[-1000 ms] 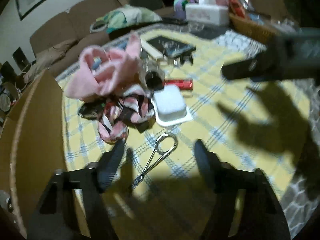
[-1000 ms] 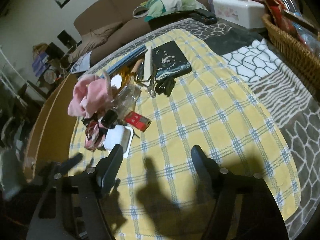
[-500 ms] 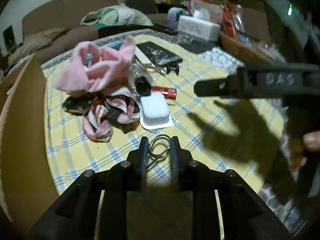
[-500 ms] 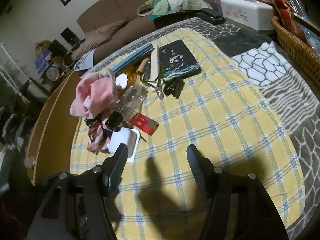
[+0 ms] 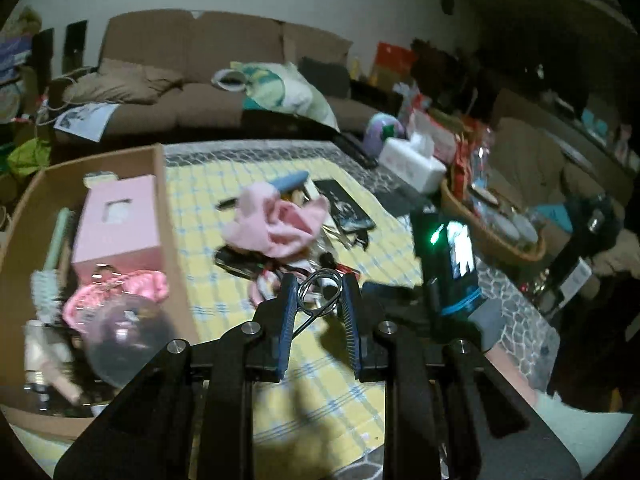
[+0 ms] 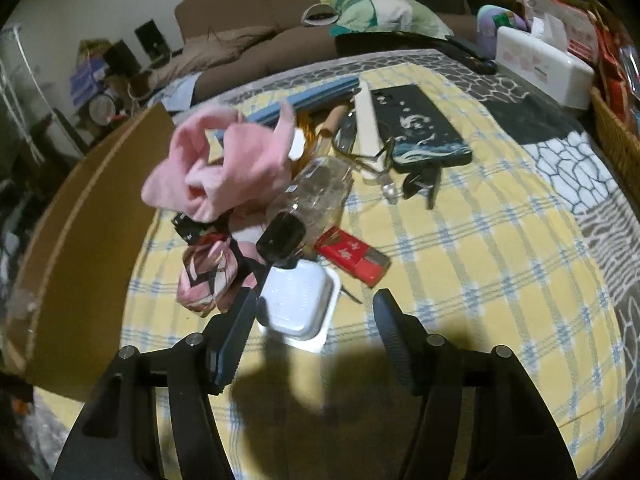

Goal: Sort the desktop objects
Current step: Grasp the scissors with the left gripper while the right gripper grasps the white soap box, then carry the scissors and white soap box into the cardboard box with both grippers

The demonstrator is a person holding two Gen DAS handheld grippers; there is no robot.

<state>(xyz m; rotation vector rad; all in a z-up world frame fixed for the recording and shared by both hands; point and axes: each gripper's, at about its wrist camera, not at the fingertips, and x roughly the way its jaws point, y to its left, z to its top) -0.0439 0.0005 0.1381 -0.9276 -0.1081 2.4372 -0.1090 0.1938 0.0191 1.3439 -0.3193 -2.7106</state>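
Observation:
My left gripper [image 5: 319, 290] is shut on a metal wire clip [image 5: 320, 296] and holds it in the air above the yellow plaid cloth [image 5: 208, 280], beside the cardboard box [image 5: 176, 280]. My right gripper [image 6: 314, 322] is open and empty, with a white plastic container [image 6: 298, 304] between its fingers. Behind the container lie a clear bottle with a black cap [image 6: 308, 204], a red packet [image 6: 352, 256], a pink cloth [image 6: 224, 160] and a patterned pink scarf [image 6: 208, 272]. The right gripper's body shows in the left wrist view [image 5: 444, 264].
The box holds a pink tissue box [image 5: 118, 220], a brush [image 5: 50, 276] and a clear dome [image 5: 128, 340]. A black notebook [image 6: 416, 124], scissors [image 6: 368, 152], a white tissue box [image 6: 544, 64] and a wicker basket [image 6: 616, 128] are further back. A brown sofa [image 6: 280, 8] stands behind.
My left gripper closed on the wire clip, lifted it off the cloth and swung toward the cardboard box. My right gripper moved forward and left, up to the white container.

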